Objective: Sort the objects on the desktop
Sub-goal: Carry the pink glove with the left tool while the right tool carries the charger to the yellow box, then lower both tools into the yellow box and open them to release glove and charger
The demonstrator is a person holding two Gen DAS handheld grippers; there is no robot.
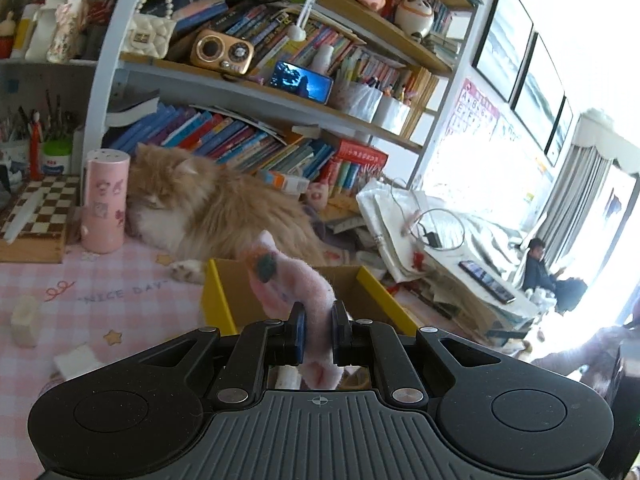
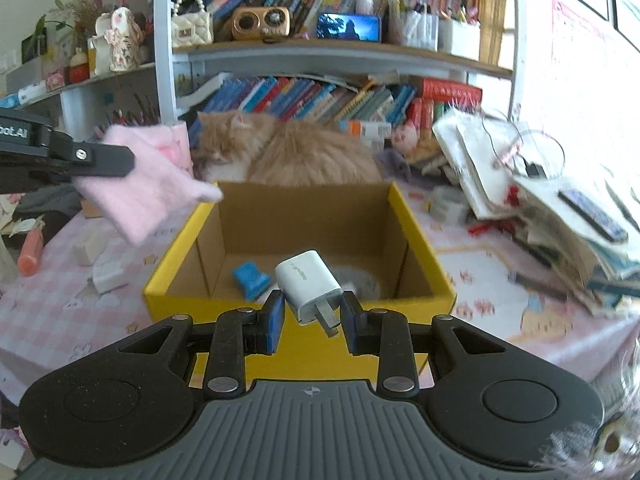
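Observation:
My left gripper [image 1: 319, 334] is shut on a pink fuzzy glove [image 1: 280, 280], held above the near edge of the yellow cardboard box [image 1: 214, 300]. In the right wrist view the left gripper [image 2: 120, 164] holds the glove [image 2: 140, 184] left of and above the box [image 2: 168, 280]. A white charger plug [image 2: 310, 286] sits between my right gripper's [image 2: 312, 316] fingers, over the box's near wall; the jaws stand apart and I cannot tell if they grip it. A blue object [image 2: 250, 276] lies inside the box.
An orange cat [image 2: 292, 152] lies behind the box against the bookshelf [image 2: 340, 56]. A pink cylinder [image 1: 105, 204] and chessboard [image 1: 38, 208] stand at the left. White blocks [image 1: 26, 320] lie on the pink tablecloth [image 2: 60, 308]. A pile of papers and a phone [image 2: 592, 212] sits at the right.

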